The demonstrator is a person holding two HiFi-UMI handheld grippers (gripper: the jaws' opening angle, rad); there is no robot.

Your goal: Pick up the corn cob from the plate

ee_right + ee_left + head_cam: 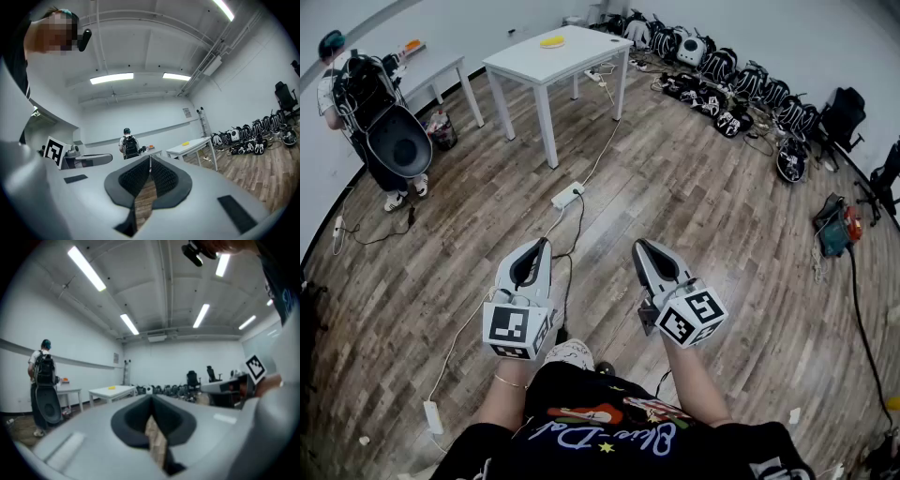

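A small yellow thing [552,41] lies on the white table [581,58] far across the room; corn cob and plate cannot be told apart at this distance. It shows again as a yellow speck [111,387] in the left gripper view and as one [186,143] in the right gripper view. My left gripper [546,242] and right gripper [639,244] are held side by side at waist height over the wooden floor, pointing level toward that table. Both have their jaws together with nothing between them, as the left gripper [151,397] and right gripper [150,158] show in their own views.
A person with a backpack [370,112] stands at the left by a second white table [441,70]. A power strip [567,195] and cables lie on the floor between me and the table. Several backpacks [741,89] line the far right wall.
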